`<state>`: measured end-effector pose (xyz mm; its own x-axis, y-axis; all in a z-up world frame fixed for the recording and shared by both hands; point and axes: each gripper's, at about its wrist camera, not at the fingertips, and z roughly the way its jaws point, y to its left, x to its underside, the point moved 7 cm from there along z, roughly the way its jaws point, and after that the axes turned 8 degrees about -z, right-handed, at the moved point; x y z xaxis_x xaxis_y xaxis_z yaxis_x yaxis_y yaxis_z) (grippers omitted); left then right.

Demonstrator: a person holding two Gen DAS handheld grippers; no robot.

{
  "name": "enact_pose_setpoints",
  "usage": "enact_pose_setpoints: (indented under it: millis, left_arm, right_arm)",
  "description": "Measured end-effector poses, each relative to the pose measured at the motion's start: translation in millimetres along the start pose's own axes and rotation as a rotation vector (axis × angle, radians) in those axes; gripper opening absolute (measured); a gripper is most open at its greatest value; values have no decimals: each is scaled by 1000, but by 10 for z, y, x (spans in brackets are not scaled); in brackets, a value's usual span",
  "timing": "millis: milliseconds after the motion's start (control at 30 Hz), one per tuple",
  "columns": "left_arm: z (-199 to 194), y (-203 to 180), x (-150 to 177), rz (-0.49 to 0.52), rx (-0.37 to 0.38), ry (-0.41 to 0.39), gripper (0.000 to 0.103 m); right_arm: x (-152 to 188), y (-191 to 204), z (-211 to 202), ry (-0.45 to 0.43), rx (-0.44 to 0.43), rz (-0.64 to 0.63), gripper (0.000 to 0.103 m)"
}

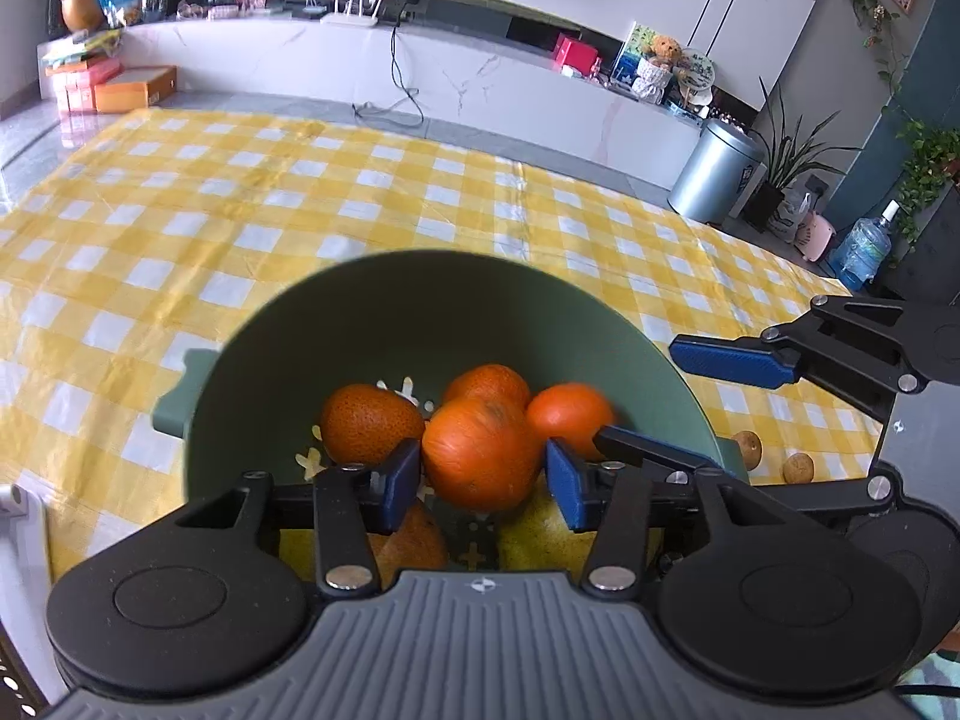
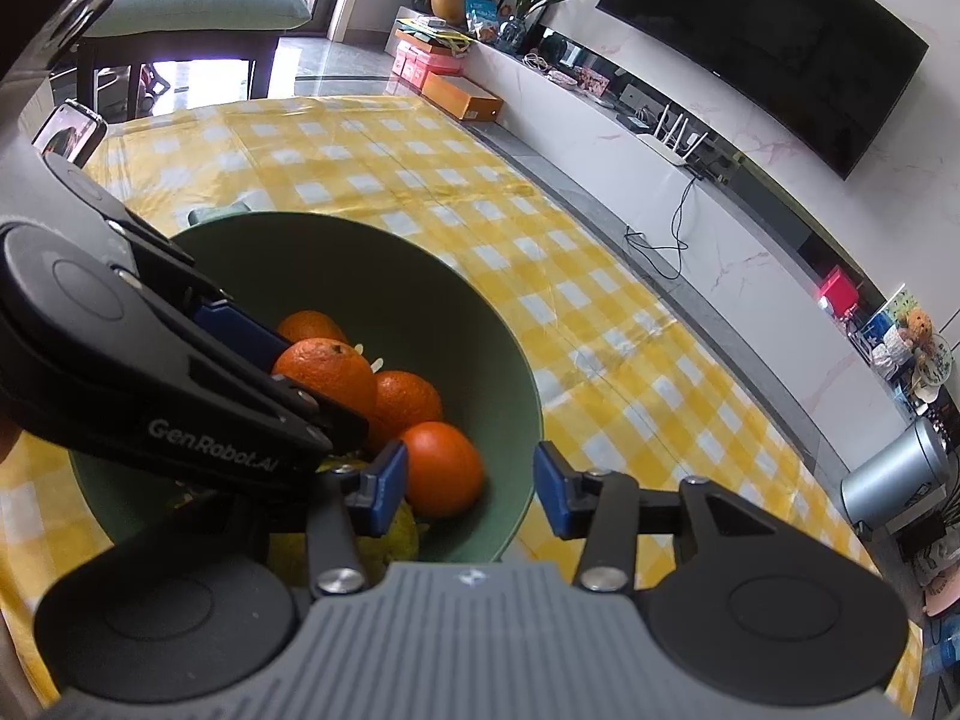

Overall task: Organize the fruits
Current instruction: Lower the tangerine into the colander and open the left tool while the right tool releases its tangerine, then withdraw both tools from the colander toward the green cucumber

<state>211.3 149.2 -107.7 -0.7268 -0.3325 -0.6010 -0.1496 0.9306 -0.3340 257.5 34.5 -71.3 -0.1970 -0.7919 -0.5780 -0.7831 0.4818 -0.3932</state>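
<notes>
A green bowl (image 1: 360, 324) stands on the yellow checked tablecloth and holds several oranges (image 1: 369, 423) and yellow pears (image 1: 540, 531). My left gripper (image 1: 483, 477) is over the bowl, with its blue pads against both sides of an orange (image 1: 480, 456). In the right wrist view the same orange (image 2: 327, 369) sits between the left gripper's fingers, above the bowl (image 2: 498, 372). My right gripper (image 2: 471, 489) is open and empty at the bowl's near right rim, with a loose orange (image 2: 444, 468) by its left pad. It also shows in the left wrist view (image 1: 735, 360).
Two small brown fruits (image 1: 747, 447) lie on the cloth right of the bowl. A phone (image 2: 66, 135) stands at the table's far left. A white cabinet (image 1: 420, 72), a metal bin (image 1: 714, 171) and plants stand beyond the table.
</notes>
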Motion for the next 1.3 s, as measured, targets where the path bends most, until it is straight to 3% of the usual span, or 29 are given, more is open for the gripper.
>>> enact_pose_setpoints:
  millis: [267,467,800,1067,1300]
  left_arm:
    - [-198,-33,-31,32,20,-81,64]
    - [-438,-163,-15,80,30,-189,67]
    - [-811,-550,91,154,104,-330,69]
    - [-848,-1054,407,299,203,-296,70]
    - [-675,-1412,855,454,287,-176,70]
  right_arm:
    - [-40,-20,-169,-21,34,8,52]
    - [19,-74,-440,-56,91,33,59]
    - [550,-287,-1015,-82,173,229,63]
    - [1368,-438,-1324,-22,220,426,67]
    - [2003,-493,-1430,30,196,686,67]
